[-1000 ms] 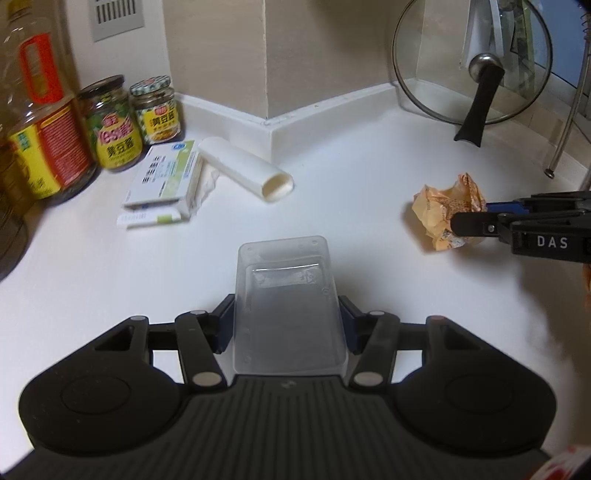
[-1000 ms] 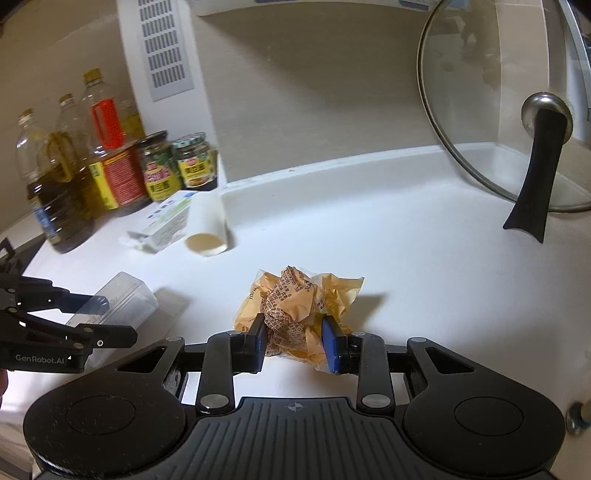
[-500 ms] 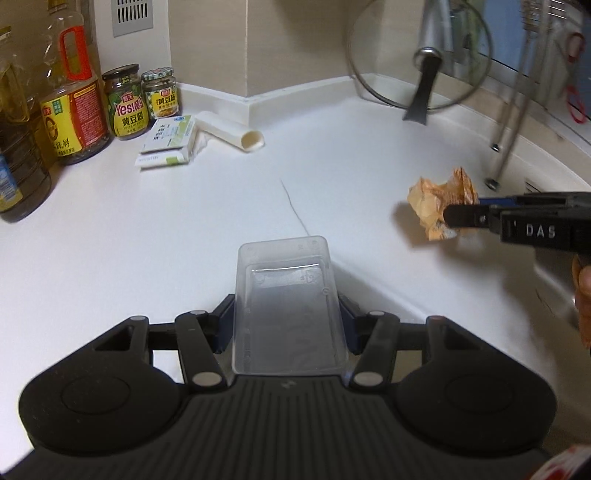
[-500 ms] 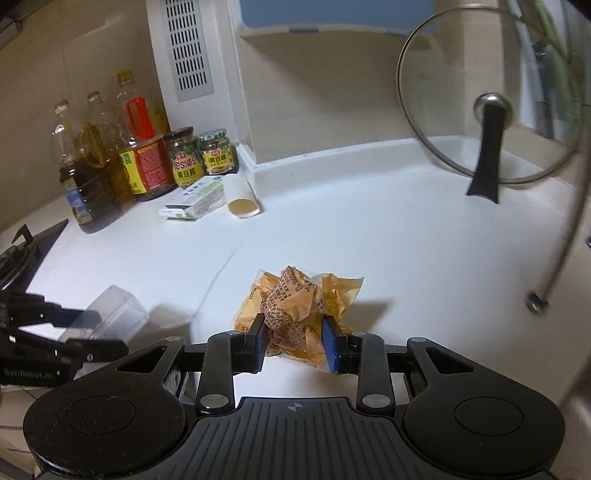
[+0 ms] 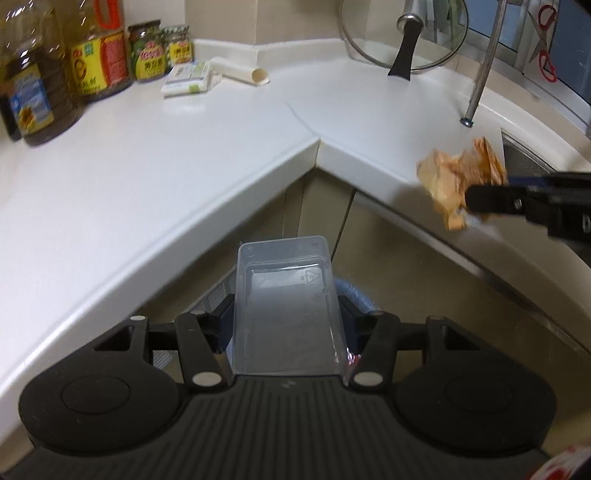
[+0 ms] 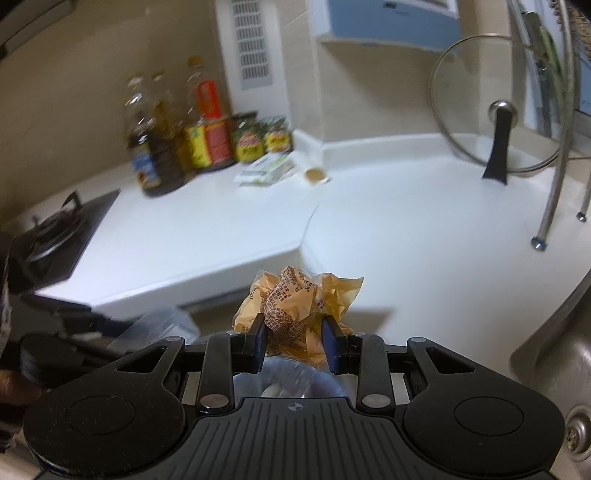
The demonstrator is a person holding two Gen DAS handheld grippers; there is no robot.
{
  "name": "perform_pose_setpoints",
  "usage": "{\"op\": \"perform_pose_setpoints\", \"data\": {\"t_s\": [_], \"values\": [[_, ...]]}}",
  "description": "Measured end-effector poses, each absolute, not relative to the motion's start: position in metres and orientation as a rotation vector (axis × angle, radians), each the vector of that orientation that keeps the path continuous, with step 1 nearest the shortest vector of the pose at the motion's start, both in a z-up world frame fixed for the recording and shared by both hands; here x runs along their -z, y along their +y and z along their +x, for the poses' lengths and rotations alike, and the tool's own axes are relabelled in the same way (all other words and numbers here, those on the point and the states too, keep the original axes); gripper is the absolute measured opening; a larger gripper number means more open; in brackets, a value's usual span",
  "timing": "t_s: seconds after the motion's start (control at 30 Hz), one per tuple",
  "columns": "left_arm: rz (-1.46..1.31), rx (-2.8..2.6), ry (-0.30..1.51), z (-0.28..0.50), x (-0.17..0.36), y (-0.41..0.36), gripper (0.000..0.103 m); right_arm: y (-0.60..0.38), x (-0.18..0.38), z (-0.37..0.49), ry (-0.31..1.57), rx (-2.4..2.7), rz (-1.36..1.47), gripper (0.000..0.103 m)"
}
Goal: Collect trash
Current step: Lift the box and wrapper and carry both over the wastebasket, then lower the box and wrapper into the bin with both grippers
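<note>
My left gripper is shut on a clear plastic container, which sticks out forward past the white counter's edge, over the floor by the cabinet fronts. In the right wrist view that container and the left gripper show blurred at lower left. My right gripper is shut on a crumpled orange wrapper, held in the air near the counter's inner corner. From the left wrist view the wrapper hangs at the right in the right gripper. A bag-lined bin lies just below the right gripper.
Oil bottles and jars line the back left of the counter, with a flat box and a white roll beside them. A glass lid leans at the back. A stove sits left, a sink right.
Both grippers have pulled back from over the counter to beyond its front edge, each keeping its load. The bottles, box and roll now look farther away.
</note>
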State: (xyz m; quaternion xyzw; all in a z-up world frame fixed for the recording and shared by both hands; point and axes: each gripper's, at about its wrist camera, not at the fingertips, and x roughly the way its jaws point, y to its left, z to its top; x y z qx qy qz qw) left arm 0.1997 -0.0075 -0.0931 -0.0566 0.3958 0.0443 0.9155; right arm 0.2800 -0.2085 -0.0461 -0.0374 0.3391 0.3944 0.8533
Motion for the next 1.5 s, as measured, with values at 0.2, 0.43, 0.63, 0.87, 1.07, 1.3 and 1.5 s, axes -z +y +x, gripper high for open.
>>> {"op": "perform_pose_setpoints", "data": {"t_s": [0.2,0.43,0.63,0.87,1.07,1.3,1.5], "values": [[-0.154,-0.129,0.855,0.195,0.110,-0.007,0.053,-0.197,0.066,0.266,0.762,-0.904,-0.151,0.032],[-0.197,-0.166,0.914,0.194,0.134,-0.007,0.053,-0.195,0.098,0.262,0.815,-0.970,-0.239,0.032],[-0.223,-0.193,0.975,0.194,0.159,-0.006,0.053,-0.189,0.135,0.260,0.883,-1.009,-0.316,0.032],[-0.240,-0.203,1.012,0.205,0.184,-0.003,0.053,-0.178,0.171,0.263,0.941,-1.024,-0.393,0.032],[-0.253,-0.204,1.024,0.218,0.202,0.001,0.053,-0.165,0.194,0.269,0.979,-1.021,-0.434,0.032],[-0.256,-0.206,1.048,0.233,0.221,0.005,0.053,-0.158,0.215,0.274,1.009,-1.016,-0.458,0.032],[-0.254,-0.197,1.068,0.243,0.231,0.006,0.053,-0.156,0.224,0.280,1.025,-1.011,-0.457,0.032]]}}
